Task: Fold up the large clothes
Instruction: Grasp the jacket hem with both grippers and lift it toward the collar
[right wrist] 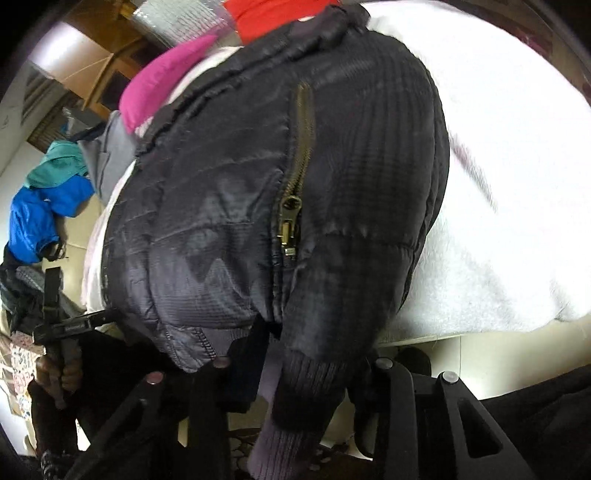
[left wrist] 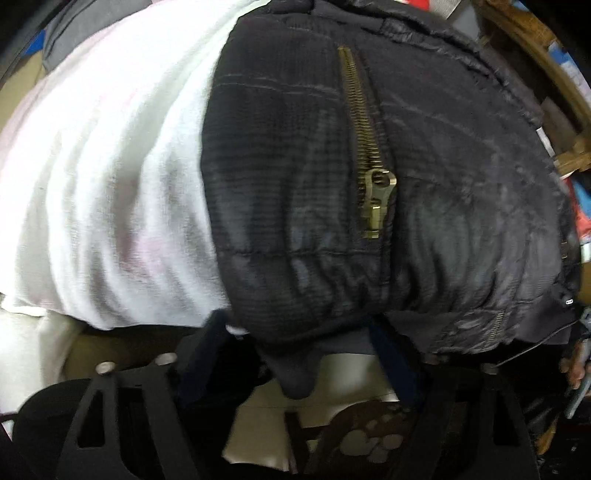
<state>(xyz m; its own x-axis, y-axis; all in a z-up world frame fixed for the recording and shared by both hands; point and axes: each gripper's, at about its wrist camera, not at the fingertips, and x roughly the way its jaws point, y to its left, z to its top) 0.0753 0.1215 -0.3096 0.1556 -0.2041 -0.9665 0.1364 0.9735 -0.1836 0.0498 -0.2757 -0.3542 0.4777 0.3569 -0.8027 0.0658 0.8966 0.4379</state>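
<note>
A black quilted jacket (left wrist: 369,166) with a brass zipper (left wrist: 375,201) lies on a white cloth-covered surface (left wrist: 110,166), its hem hanging over the near edge. My left gripper (left wrist: 299,350) stands open around the hanging ribbed hem (left wrist: 295,369), its fingers either side of the cloth. In the right wrist view the same jacket (right wrist: 240,221) and zipper (right wrist: 290,229) fill the middle. My right gripper (right wrist: 306,365) stands open around the ribbed cuff (right wrist: 314,387), with the cuff between the fingers. The left gripper also shows there (right wrist: 88,319), at the jacket's left edge.
Pink (right wrist: 162,85), red (right wrist: 273,14), grey and blue (right wrist: 40,218) clothes lie piled beyond the jacket. Wooden furniture (left wrist: 535,55) stands at the far right. A patterned floor mat (left wrist: 369,435) lies below the table edge.
</note>
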